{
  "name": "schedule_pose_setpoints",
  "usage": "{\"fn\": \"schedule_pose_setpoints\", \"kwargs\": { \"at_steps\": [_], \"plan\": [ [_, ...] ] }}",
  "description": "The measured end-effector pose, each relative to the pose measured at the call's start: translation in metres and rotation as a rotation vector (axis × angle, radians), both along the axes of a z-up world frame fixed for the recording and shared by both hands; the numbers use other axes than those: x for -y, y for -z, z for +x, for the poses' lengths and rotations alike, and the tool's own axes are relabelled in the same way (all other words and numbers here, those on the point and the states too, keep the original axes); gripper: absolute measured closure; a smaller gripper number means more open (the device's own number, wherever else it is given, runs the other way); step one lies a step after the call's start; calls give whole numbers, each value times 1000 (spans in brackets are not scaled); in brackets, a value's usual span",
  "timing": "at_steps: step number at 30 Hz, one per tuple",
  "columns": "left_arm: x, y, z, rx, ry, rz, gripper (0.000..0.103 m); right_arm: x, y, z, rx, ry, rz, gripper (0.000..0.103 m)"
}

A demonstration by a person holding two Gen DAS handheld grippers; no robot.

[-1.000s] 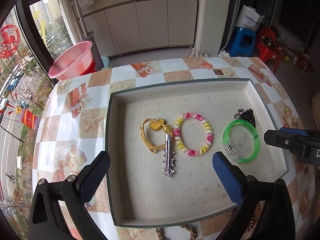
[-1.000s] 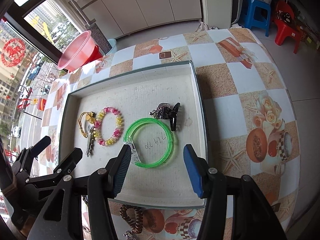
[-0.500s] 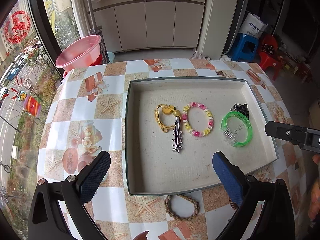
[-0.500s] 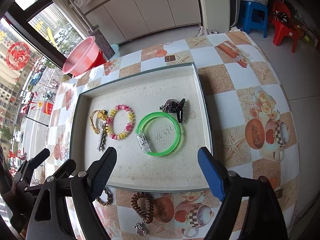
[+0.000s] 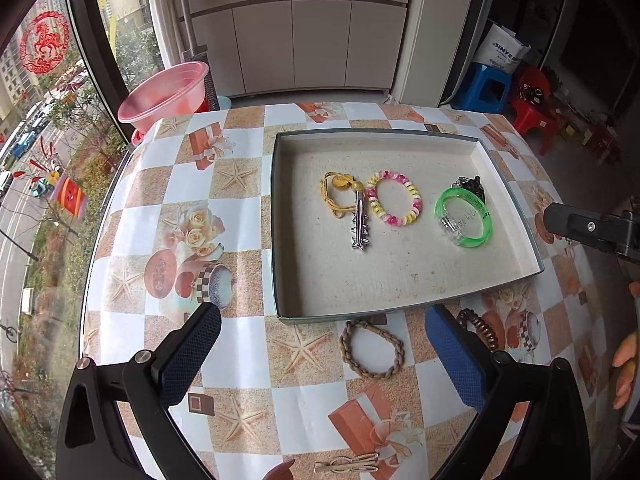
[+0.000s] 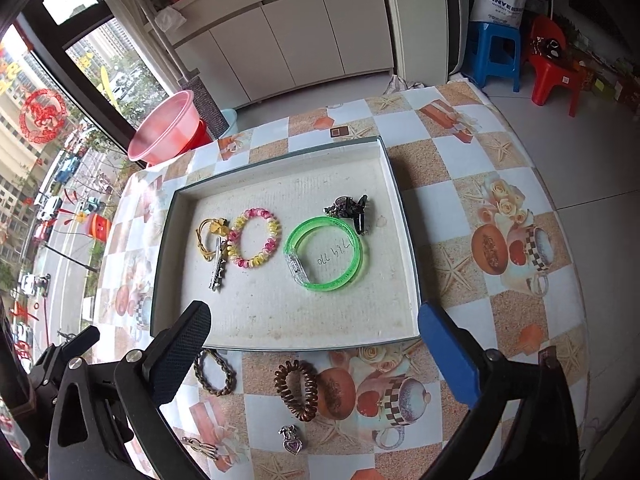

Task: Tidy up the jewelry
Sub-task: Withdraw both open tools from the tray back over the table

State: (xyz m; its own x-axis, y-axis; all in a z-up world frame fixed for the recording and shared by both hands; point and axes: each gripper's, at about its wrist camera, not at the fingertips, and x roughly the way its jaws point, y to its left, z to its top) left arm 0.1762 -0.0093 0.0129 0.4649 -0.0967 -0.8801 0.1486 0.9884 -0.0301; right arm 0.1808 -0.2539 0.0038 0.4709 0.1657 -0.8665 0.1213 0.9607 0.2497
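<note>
A shallow tray [image 5: 520, 216] [image 6: 408, 240] holds a yellow cord bracelet [image 5: 336, 196], a silver clip [image 5: 360, 224], a pink-and-yellow bead bracelet [image 5: 394, 200], a green bangle [image 5: 464, 218] [image 6: 324, 256] and a black claw clip [image 6: 350, 208]. In front of the tray, on the tablecloth, lie a braided hair tie [image 5: 372, 350] [image 6: 214, 372], a brown spiral hair tie [image 6: 298, 388], a heart pendant [image 6: 292, 442] and a gold clip [image 5: 348, 466]. My left gripper [image 5: 320, 332] is open above the braided tie. My right gripper [image 6: 314, 332] is opening, with nothing between its jaws.
The patterned table [image 5: 180, 240] ends at a window on the left, where a pink basin [image 5: 164, 94] stands. A blue stool [image 6: 496, 56] and a red chair [image 6: 552, 72] sit on the floor behind. A person's fingers [image 5: 624, 364] show at the right edge.
Both grippers have drawn back and up from the tray, bringing the loose pieces in front of it into view. The right jaws have spread wider. The green bangle stays in the tray.
</note>
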Motion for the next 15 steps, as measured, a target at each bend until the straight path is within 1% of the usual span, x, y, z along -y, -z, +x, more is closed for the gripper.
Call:
{"fn": "schedule_pose_setpoints", "kwargs": {
  "at_steps": [8, 15],
  "plan": [
    [-10, 4, -24, -12, 1, 30, 0, -3, -4, -26, 19, -9, -21, 0],
    [-25, 15, -41, -55, -24, -4, 0, -5, -3, -48, 8, -15, -39, 0]
  ]
}}
